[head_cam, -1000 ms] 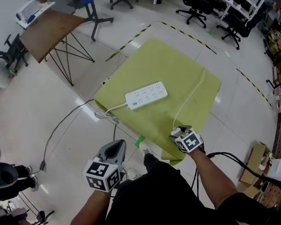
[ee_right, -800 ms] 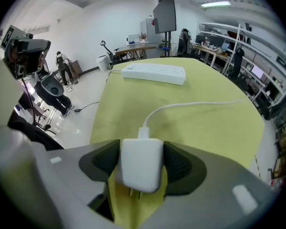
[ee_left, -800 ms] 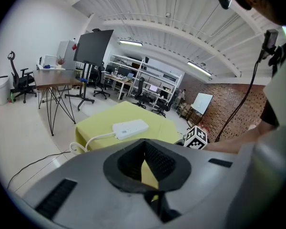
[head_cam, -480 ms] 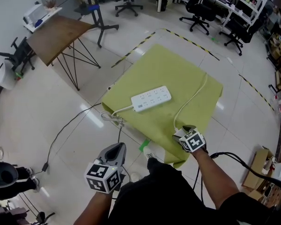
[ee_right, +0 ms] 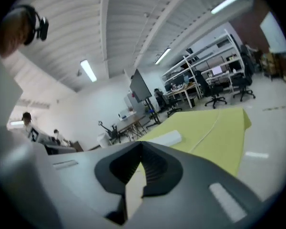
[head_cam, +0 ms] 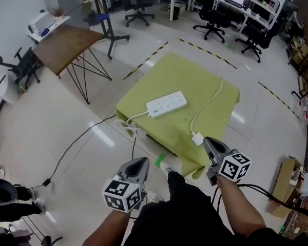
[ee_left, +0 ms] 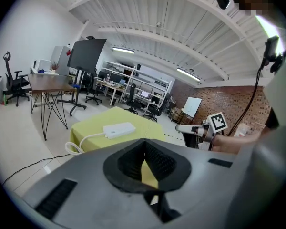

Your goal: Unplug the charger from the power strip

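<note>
Charger (head_cam: 197, 138) apart; power strip (head_cam: 166, 103) lies diagonal

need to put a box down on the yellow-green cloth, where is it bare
The far half of the yellow-green cloth, beyond the white power strip, is bare. So is the middle patch between the strip and the thin white cable. Crowded: the near edge, with the white charger and the strip's coiled cord.

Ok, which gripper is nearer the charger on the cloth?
Right. The right gripper, jaws just closed on nothing, hangs just right of the charger at the cloth's near edge. The left gripper is off the cloth, over the floor, farther to the charger's left.
</note>
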A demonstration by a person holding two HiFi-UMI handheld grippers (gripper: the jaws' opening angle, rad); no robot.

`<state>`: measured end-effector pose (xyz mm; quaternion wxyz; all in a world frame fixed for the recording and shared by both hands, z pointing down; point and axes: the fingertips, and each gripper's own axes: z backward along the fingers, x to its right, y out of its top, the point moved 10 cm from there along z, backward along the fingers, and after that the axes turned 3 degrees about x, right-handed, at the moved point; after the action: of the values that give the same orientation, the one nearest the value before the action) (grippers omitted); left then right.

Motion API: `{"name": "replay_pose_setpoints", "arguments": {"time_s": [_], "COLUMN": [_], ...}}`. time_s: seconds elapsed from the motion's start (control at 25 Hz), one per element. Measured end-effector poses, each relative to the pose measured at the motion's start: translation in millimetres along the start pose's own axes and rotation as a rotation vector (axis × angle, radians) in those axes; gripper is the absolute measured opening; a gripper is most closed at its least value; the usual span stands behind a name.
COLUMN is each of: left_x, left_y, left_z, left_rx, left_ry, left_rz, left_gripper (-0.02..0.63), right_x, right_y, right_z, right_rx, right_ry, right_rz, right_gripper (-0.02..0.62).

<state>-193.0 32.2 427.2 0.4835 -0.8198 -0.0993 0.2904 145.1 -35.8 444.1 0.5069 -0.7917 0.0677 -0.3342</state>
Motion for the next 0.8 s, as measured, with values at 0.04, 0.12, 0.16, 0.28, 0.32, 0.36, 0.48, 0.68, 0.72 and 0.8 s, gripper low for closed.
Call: {"name": "replay_pose_setpoints", "arguments": {"time_s": [0.04,0.12,0.16,0.28,0.32,0.36,0.48,0.68,0.72,0.8], "left_x": [4.2,13.0,18.9,42.1,50.2,57.6,75.1,115.6,127.0,150.6], "left_y": [-4.3,-11.2,-13.1,-14.0,-13.9,-14.1,-18.1,-34.7,-38.3,-43.7], "left_z": [-2.0,-7.2,-8.6,-8.5,-8.5,-8.6,-9.5,-26.2,-30.0,-36.7], "left_rx": [-0.009,-0.026,-0.026,-0.005,-0.001,0.001,0.005,0.043,0.054,0.076], "left_ry": [-0.015,-0.040,-0.053,-0.091,-0.099,-0.104,-0.090,-0.008,0.015,0.064], "left_rz": [0.004,0.013,0.014,0.002,-0.009,-0.021,-0.045,-0.030,-0.024,-0.007], "left_gripper": [0.006,0.006,0.006,0.006,0.006,0.006,0.006,0.006,0.006,0.006], "right_x": [-8.4,-23.0,-29.3,-42.7,-45.1,-46.8,-47.7,-26.1,-18.7,-2.7], "right_y": [-0.4,-3.6,-6.0,-9.5,-8.3,-6.5,-0.8,12.1,15.1,22.6], "right_z": [10.8,27.9,35.1,53.4,58.3,62.6,72.9,103.5,112.3,128.7], "right_rx": [0.030,0.055,0.058,0.051,0.042,0.029,-0.018,-0.078,-0.086,-0.104], "right_ry": [0.024,0.073,0.101,0.187,0.204,0.215,0.240,0.279,0.286,0.302], "right_rz": [-0.057,-0.146,-0.178,-0.188,-0.160,-0.120,0.014,0.192,0.220,0.266], "right_gripper": [0.002,0.002,0.002,0.002,0.002,0.002,0.002,0.002,0.002,0.002]}}
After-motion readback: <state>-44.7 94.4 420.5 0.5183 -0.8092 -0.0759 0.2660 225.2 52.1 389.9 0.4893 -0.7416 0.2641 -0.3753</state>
